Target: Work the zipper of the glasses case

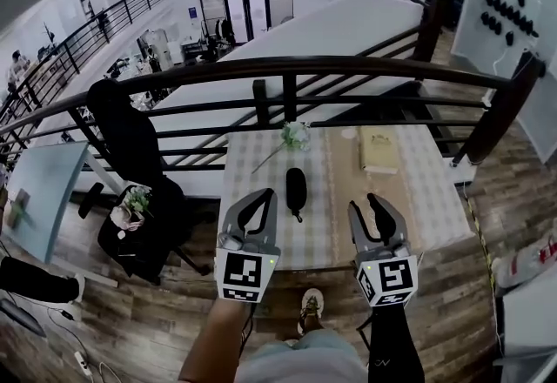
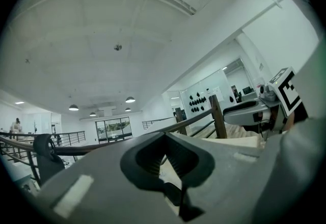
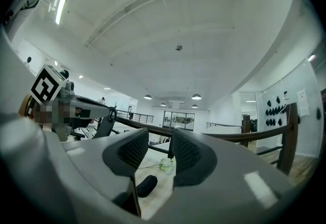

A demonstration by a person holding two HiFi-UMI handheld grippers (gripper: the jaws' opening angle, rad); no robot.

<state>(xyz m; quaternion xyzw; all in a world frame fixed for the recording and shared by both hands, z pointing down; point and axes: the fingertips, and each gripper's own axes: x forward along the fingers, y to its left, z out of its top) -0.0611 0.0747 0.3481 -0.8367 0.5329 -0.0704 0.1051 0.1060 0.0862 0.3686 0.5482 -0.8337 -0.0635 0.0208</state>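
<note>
The black oval zippered glasses case (image 1: 296,188) lies closed on the table, held by neither gripper. In the head view it sits past the fingertips and in the gap between the two tools, closer to the left one. The left gripper (image 1: 264,196) has its grey ribbed fingers (image 2: 153,159) brought together at the tips, leaving only a hollow lower down between the pads, and nothing is pinched there. The right gripper (image 1: 363,201) has its fingers (image 3: 188,154) a narrow way apart and bare. Through that slot the right gripper view shows the case (image 3: 146,185) low on the table surface, ahead of the pads and slightly to the left, apart from them. Both tools are raised off the tabletop with their marker cubes toward the person. The case rests where the pale checked tablecloth (image 1: 248,159) meets a tan runner (image 1: 339,198). Farther along stand a small bunch of pale flowers (image 1: 296,136) and a flat tan book (image 1: 379,151). Behind the table runs a dark wooden railing (image 1: 348,66).
</note>
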